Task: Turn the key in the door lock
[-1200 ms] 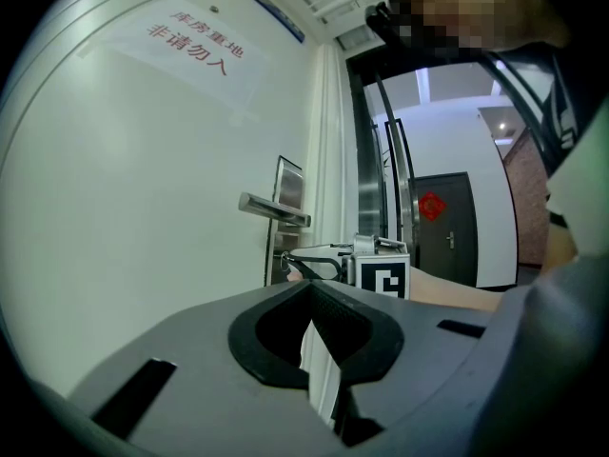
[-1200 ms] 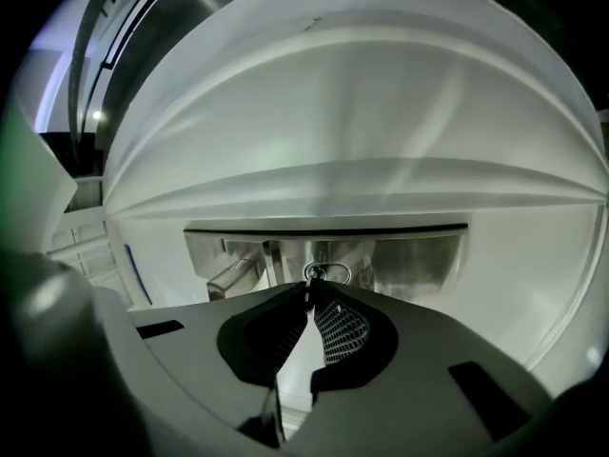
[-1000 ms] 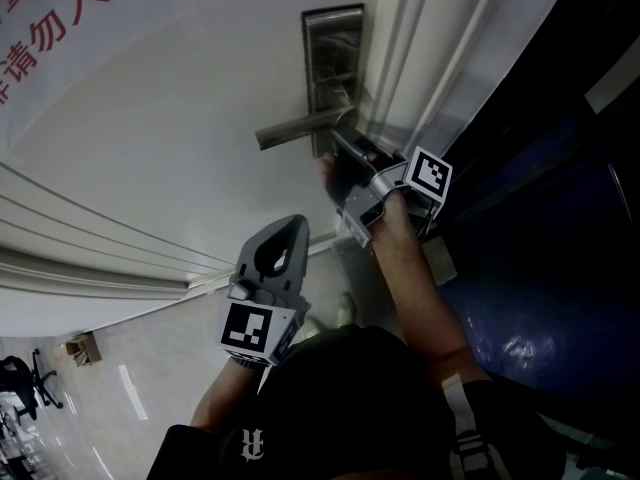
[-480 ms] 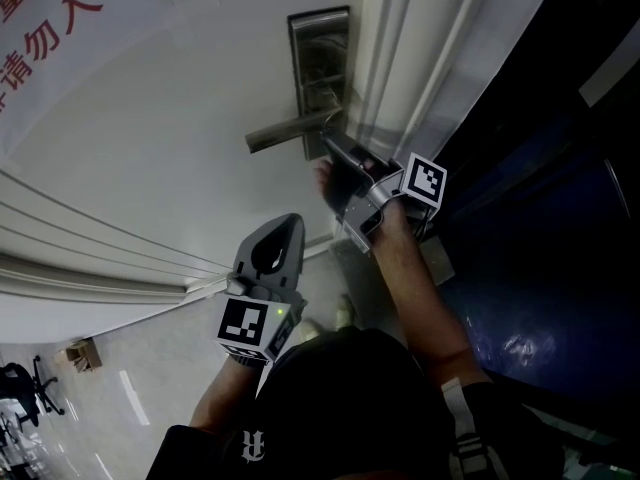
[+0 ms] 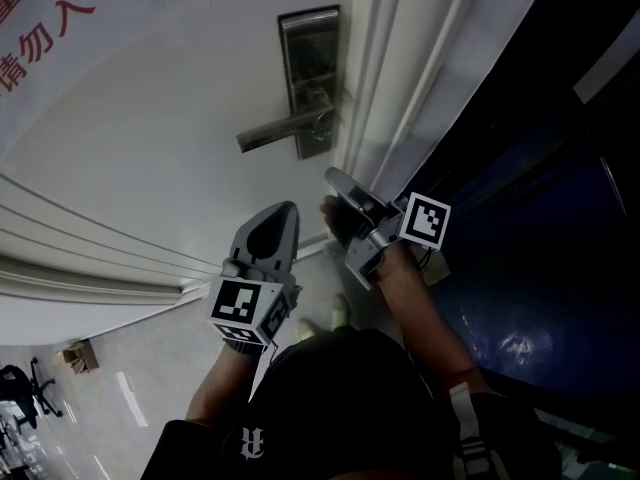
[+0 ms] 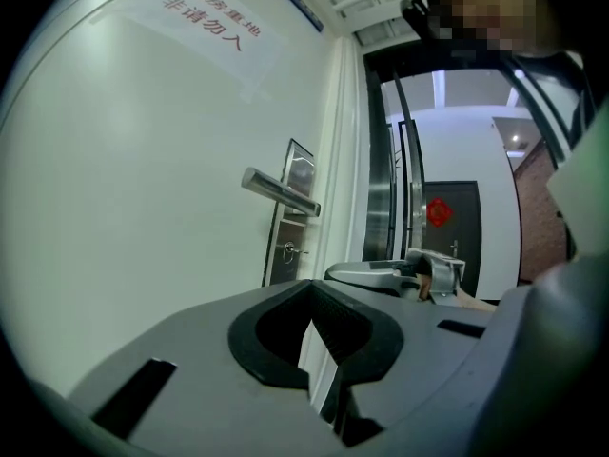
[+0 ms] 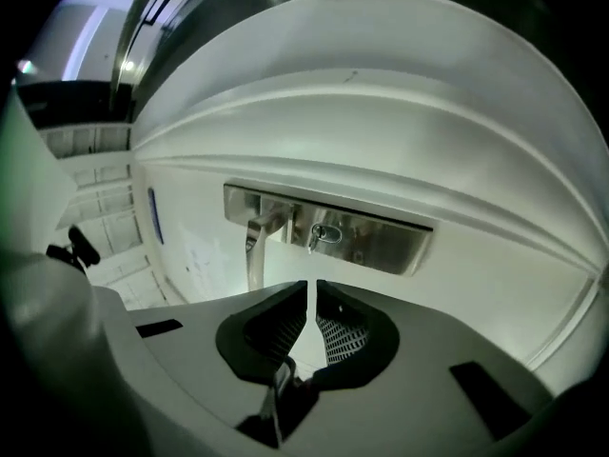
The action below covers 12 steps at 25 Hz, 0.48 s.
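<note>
A steel lock plate (image 5: 308,76) with a lever handle (image 5: 278,128) is mounted on the white door (image 5: 150,138). In the right gripper view a small key (image 7: 320,235) sticks out of the plate (image 7: 381,241) beside the handle (image 7: 257,246). My right gripper (image 5: 336,179) hangs a short way below the plate, apart from it, jaws shut on nothing (image 7: 311,288). My left gripper (image 5: 283,211) is lower left, also shut and empty (image 6: 310,289). From the left gripper view I see the key (image 6: 290,251), the handle (image 6: 282,192) and the right gripper (image 6: 376,274).
Red characters on a paper notice (image 5: 45,28) are on the door's upper left. The white door frame (image 5: 400,88) runs along the right of the plate, with a dark opening (image 5: 540,198) beyond it. Pale floor tiles (image 5: 120,368) lie below.
My right gripper has drawn back from the key under the handle and now sits lower, away from the plate. The left gripper has barely moved.
</note>
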{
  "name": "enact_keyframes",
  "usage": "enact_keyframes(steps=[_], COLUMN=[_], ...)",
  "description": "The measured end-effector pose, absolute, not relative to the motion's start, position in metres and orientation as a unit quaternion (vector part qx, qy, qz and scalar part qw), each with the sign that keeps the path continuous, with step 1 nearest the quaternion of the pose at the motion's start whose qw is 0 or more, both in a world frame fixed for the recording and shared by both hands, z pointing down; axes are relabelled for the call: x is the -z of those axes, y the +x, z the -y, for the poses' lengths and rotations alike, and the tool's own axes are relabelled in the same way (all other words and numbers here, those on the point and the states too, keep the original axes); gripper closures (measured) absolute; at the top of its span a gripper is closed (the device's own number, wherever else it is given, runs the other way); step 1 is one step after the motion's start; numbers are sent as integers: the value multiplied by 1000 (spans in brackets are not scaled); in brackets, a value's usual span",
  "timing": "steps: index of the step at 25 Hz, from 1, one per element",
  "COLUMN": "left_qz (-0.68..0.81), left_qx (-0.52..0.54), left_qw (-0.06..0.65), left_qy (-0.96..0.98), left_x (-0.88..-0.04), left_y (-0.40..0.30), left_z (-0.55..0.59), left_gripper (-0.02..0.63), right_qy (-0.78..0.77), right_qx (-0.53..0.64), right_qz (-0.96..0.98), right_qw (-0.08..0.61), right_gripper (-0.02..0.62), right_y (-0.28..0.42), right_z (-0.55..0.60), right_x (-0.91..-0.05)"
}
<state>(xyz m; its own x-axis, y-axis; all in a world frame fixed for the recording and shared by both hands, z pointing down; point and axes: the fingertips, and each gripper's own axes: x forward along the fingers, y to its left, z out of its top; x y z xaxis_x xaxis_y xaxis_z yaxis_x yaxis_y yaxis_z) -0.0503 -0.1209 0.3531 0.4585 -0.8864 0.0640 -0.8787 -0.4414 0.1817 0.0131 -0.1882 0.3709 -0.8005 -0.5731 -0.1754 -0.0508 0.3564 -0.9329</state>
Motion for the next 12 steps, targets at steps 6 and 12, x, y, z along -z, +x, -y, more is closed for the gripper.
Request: enact_keyframes(steps=[6,12], left_qz=[516,517], left_qx=[20,27], left_qw=[86,58], left_qy=[852,853], left_x=[-343,-329], left_y=[-45,-37], left_z=[123,115], left_gripper=[600,600], right_qy=[-328,-373], right_qx=[321,126], right_qz=[-879,-918], right_qw=[128,47], right_gripper=[563,578], right_y=[18,9], right_z=[172,149], right_x=[-361,-334])
